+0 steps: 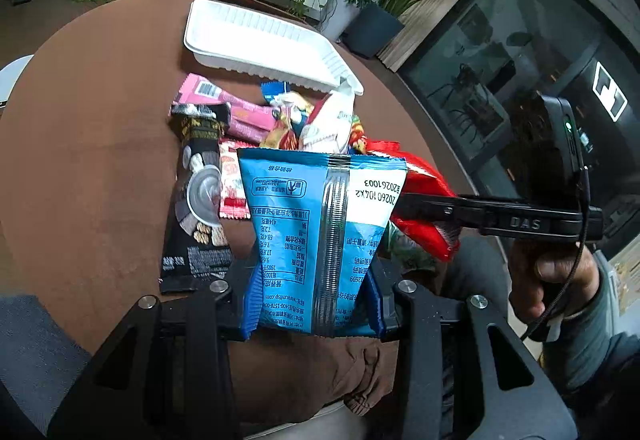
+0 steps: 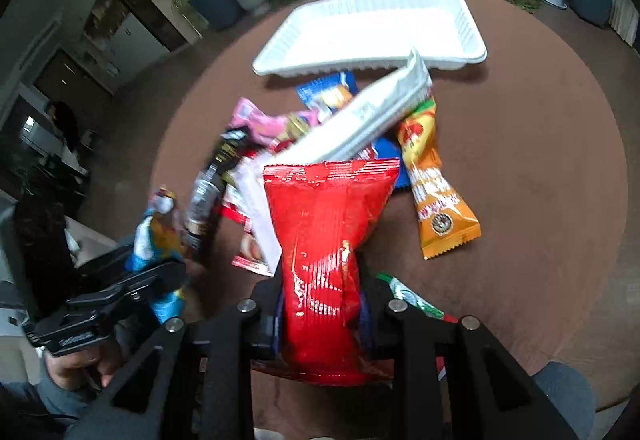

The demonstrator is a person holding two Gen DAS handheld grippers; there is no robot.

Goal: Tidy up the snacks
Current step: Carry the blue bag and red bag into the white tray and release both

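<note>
The left claw (image 1: 312,304) pinches the light, crinkly blue snack packet (image 1: 320,224) at its lower end; the right claw (image 2: 322,324) clamps the slippery red packet (image 2: 328,240), both above the counter's (image 2: 540,160) near edge, short of the white tray (image 2: 372,36).

The tray (image 2: 372,36) sat at the table's (image 2: 540,160) far side; the snack heap (image 2: 340,128) lay just before it, perhaps touching its rim.
</note>
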